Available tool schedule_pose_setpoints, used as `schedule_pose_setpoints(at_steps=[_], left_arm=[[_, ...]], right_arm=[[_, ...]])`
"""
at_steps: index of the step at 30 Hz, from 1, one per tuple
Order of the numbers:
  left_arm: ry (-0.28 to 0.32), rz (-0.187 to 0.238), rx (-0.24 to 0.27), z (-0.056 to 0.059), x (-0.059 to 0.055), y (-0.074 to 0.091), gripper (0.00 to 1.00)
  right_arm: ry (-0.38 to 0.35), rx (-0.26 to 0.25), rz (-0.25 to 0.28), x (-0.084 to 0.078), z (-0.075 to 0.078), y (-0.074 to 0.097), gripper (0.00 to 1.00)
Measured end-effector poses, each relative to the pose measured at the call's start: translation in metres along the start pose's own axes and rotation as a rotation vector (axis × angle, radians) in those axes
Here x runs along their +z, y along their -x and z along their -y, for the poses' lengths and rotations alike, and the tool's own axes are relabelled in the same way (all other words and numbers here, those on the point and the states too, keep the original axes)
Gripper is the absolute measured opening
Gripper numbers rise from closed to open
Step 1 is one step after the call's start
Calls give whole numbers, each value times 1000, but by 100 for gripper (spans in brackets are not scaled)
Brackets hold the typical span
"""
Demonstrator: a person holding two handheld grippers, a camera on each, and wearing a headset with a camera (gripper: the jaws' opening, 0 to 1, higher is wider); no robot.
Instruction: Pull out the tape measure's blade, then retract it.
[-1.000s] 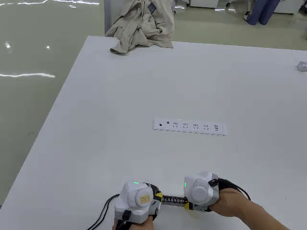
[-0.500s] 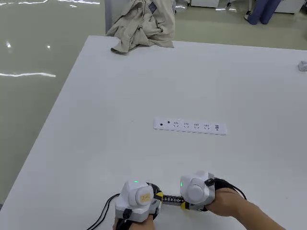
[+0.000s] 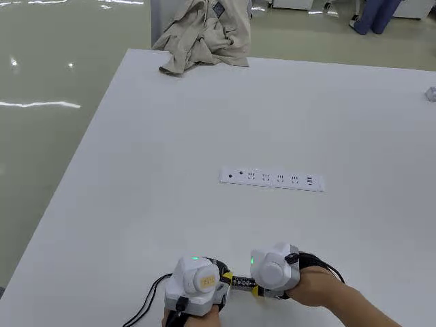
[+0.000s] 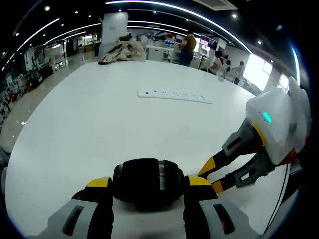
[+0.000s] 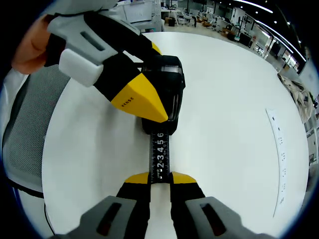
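1. Gripping the black tape measure [image 4: 147, 175] by its two sides, the left hand-held gripper [image 4: 148, 185] had its yellow-tipped jaws closed on the case, low against the white bench [image 3: 204, 122].
2. The right hand-held gripper [image 5: 160, 179] had its jaws pinched together on the end of the blade [image 5: 160, 152], which ran straight from the case to the yellow tips.
3. A short stretch of blade was drawn out, pale with black numerals, lying just above the bench surface between the two hand-held grippers.
4. In the head view, both hand-held grippers sat close together at the near edge of the bench, left and right facing each other, with the blade bridging the small gap.
5. A hand [image 3: 315, 286] held the right hand-held gripper from behind, and a black cable [image 3: 146, 303] trailed from the left one.
6. Farther out, near the middle of the bench, a white power strip [image 3: 272, 180] lay flat, well apart from the tape measure.
7. At the far edge of the bench, a crumpled beige garment [image 3: 202, 34] was heaped.
8. Beyond the bench on the left, a glossy floor [image 3: 41, 68] reflected ceiling lights.
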State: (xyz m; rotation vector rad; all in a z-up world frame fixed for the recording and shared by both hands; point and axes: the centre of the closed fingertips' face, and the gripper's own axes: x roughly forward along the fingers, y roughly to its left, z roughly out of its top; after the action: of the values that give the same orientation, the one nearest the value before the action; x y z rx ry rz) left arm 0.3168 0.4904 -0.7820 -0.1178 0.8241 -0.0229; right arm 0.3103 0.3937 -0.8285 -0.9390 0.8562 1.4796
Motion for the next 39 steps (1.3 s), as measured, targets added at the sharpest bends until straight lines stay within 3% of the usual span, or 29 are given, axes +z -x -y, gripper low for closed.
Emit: schedule_pose_setpoints(at_steps=[20,27,39], left_arm=[[0,-5,-2,0,0,0,53],[-13,25,7,0,0,0,53],[-9,19,5,0,1,1,53]], right_arm=[[8,1,1,12,0,-7,14],[10,0,3,16,0,-10,14],[14,-4,17,26,0,-12,14]])
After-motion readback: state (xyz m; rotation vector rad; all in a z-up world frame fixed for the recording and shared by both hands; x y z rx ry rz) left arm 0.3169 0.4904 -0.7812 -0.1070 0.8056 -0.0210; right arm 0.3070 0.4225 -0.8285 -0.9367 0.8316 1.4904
